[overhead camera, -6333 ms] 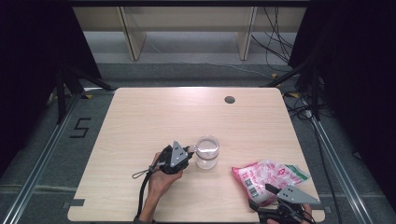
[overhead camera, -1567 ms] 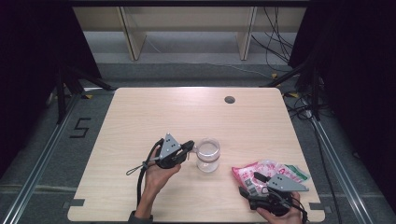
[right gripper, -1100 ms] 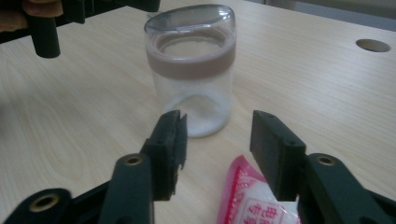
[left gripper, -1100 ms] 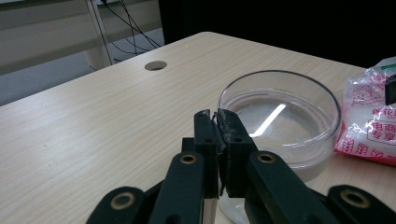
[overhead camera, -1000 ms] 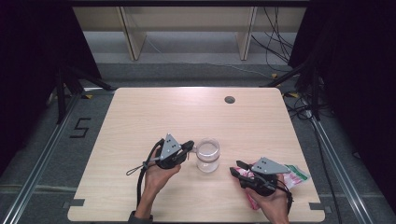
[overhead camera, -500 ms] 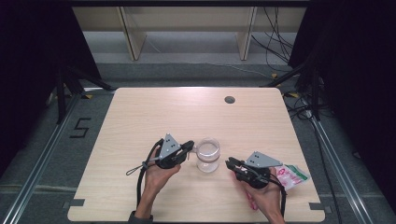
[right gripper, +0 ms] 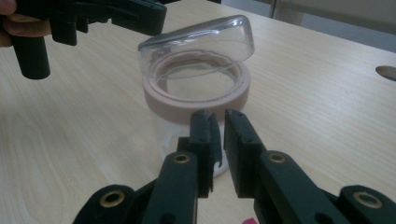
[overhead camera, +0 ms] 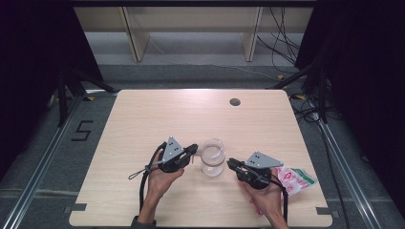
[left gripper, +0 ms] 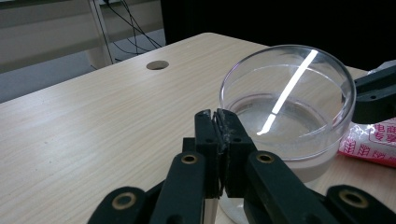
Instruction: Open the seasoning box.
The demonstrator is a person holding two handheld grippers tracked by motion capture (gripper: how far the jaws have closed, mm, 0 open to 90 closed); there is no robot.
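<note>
A clear plastic jar (overhead camera: 212, 157) with a pinkish collar stands near the front middle of the wooden table (overhead camera: 143, 119); its transparent hinged lid (right gripper: 201, 39) is tipped up, seen in the right gripper view. The left gripper (overhead camera: 191, 151) sits just beside the jar's left side, its jaws pressed together with nothing between them. The right gripper (overhead camera: 230, 163) points at the jar from the right, just short of it, jaws a narrow slit apart and empty. Behind the right hand (overhead camera: 267, 200) lies a pink-and-white snack packet (overhead camera: 296, 177) with red Chinese characters, too small to read. A round cable hole (overhead camera: 234, 101) sits near the far edge.
</note>
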